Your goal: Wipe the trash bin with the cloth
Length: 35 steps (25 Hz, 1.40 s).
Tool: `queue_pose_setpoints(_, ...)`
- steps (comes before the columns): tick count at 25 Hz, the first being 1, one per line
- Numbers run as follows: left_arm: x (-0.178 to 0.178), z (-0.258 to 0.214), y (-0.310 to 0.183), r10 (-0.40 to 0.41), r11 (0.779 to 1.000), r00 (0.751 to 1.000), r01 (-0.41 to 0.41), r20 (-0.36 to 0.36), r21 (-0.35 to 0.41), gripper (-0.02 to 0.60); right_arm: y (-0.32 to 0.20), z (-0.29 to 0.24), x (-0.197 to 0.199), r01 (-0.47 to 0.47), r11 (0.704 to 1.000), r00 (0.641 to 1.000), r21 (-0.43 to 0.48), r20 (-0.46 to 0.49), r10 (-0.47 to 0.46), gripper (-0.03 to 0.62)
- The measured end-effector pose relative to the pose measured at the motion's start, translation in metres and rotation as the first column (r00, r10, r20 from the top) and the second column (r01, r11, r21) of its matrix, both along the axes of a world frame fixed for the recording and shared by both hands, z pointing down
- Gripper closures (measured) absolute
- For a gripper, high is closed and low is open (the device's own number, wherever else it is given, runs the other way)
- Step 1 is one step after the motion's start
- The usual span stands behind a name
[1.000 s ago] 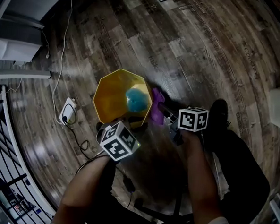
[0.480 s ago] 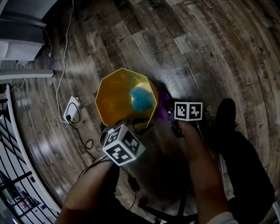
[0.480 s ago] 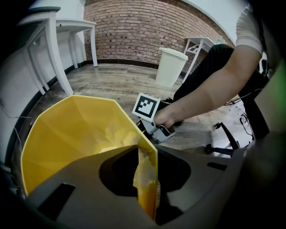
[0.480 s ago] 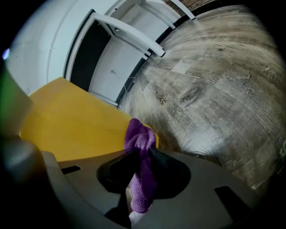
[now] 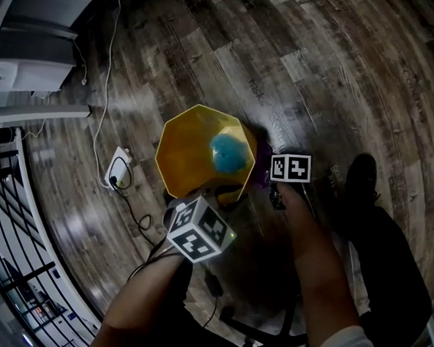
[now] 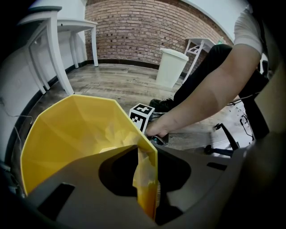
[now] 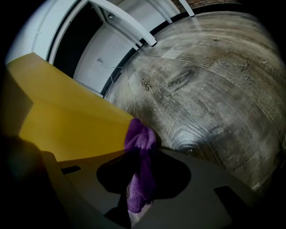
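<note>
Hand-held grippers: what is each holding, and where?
Left hand-held gripper clamps the trash bin at its rim; right hand-held gripper pinches the purple cloth mid-bunch.

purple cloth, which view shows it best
The right gripper view: the purple cloth, clamped between the fingers, touches the bin. The head view shows a sliver beside the bin; the left gripper view shows none.

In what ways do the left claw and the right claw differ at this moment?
The left claw is clamped on the rim of the yellow bin; the right claw is clamped on a purple cloth. The left claw straddles the bin wall; the right claw sits outside it, cloth against the wall. Both are shut on something, at the same bin.
</note>
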<state>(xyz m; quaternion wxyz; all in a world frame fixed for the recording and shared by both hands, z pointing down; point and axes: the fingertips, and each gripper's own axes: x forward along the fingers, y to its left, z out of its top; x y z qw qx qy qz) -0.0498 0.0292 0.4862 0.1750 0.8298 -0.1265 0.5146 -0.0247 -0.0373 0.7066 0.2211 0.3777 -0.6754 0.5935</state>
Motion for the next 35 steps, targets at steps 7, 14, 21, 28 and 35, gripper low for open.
queue_pose_setpoints(7, -0.003, -0.007, 0.002, 0.023, 1.000, 0.999, -0.022, -0.028, 0.016, 0.502, -0.002, -0.026, 0.020, -0.069, 0.997, 0.998, 0.042, 0.001, 0.069, 0.500)
queue_pose_setpoints(14, -0.043, -0.009, 0.024, 0.226, 0.974, 0.968, -0.227, 0.109, -0.002, 0.466, 0.008, -0.109, 0.053, -0.264, 0.958, 0.955, 0.115, 0.168, 0.243, 0.499)
queue_pose_setpoints(21, -0.053, -0.004, 0.021, 0.254, 0.966, 0.951, -0.257, 0.174, -0.004, 0.488, 0.043, -0.182, 0.047, -0.381, 0.916, 0.873, 0.122, 0.375, 0.313, 0.499)
queue_pose_setpoints(28, -0.031, -0.005, 0.019, 0.186, 0.982, 0.975, -0.183, 0.124, -0.035, 0.537, 0.045, -0.248, 0.038, -0.342, 0.908, 0.842, 0.241, 0.508, 0.182, 0.499)
queue_pose_setpoints(35, -0.024, -0.007, 0.013, 0.121, 0.991, 0.986, -0.115, 0.115, -0.062, 0.537, 0.026, -0.277, 0.027, -0.290, 0.897, 0.835, 0.333, 0.545, 0.068, 0.499)
